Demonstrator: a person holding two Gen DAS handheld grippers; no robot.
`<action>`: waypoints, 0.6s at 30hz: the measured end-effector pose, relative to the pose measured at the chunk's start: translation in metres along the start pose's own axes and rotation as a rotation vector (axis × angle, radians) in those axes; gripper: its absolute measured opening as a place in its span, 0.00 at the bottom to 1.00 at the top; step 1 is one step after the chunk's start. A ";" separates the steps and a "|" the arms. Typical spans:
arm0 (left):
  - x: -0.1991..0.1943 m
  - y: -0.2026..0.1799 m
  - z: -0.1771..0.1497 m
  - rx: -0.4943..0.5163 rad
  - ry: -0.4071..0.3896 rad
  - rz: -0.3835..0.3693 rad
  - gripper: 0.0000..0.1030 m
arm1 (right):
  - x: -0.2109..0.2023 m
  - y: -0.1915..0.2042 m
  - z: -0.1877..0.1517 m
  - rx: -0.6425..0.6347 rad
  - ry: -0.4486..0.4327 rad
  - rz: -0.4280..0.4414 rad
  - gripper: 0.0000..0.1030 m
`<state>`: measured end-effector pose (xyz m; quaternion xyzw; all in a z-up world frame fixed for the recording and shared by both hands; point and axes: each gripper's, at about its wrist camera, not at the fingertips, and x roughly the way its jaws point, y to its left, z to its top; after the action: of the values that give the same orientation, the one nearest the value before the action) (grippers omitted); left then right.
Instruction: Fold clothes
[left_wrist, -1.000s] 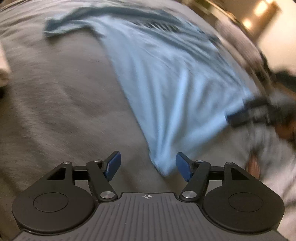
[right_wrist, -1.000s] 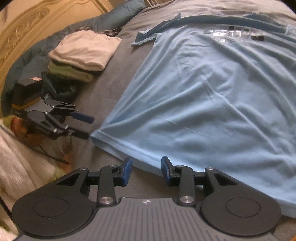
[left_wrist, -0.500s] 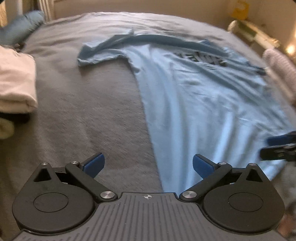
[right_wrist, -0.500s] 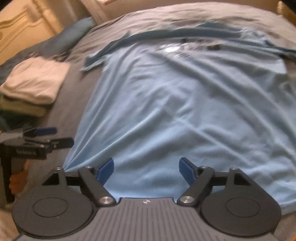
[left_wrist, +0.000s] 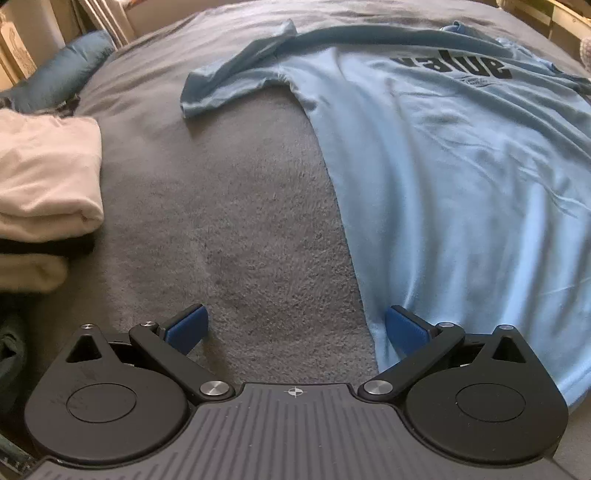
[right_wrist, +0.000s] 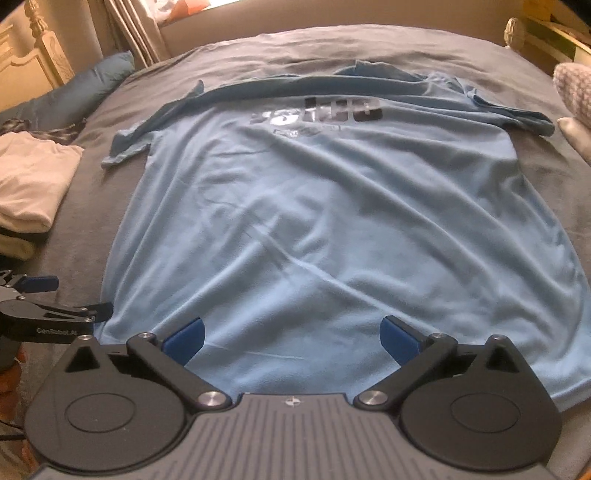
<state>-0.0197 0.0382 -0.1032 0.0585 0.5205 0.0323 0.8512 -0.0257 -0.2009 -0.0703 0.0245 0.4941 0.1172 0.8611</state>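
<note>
Left hand-held gripper: jaws spread wide, nothing between them, low over the grey bed cover. Right blue pad just over the left side edge of the light blue T-shirt near the hem corner; left pad over bare cover. Contact with cloth: cannot tell.

Right hand-held gripper: jaws also wide apart, empty, poised over the shirt's near hem, both pads above blue fabric. Left hand-held gripper also seen at far left edge of right wrist view, beside the shirt's near left corner, fingers apart.

T-shirt spread flat on the bed, print side up, hem toward the cameras, collar end far. Dark lettering across the chest, blurred in right view. Left sleeve lying out on the cover, rumpled; right sleeve bunched at far right. Creases across the body.

Left of shirt, well apart: stack of folded clothes, white piece on top. Blue pillow beyond the stack, near headboard. Knitted pale item at right bed edge.
</note>
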 end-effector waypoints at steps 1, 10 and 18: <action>0.001 0.001 0.002 -0.012 0.014 -0.007 1.00 | 0.001 0.000 -0.001 0.001 0.003 -0.011 1.00; 0.011 0.008 0.010 -0.041 0.080 -0.068 1.00 | 0.007 0.000 -0.004 0.010 0.054 -0.023 1.00; 0.009 0.009 0.004 -0.041 0.035 -0.077 1.00 | 0.001 0.007 -0.008 -0.026 0.010 -0.017 1.00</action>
<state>-0.0120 0.0484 -0.1083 0.0203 0.5365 0.0112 0.8436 -0.0329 -0.1940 -0.0740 0.0083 0.4971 0.1164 0.8598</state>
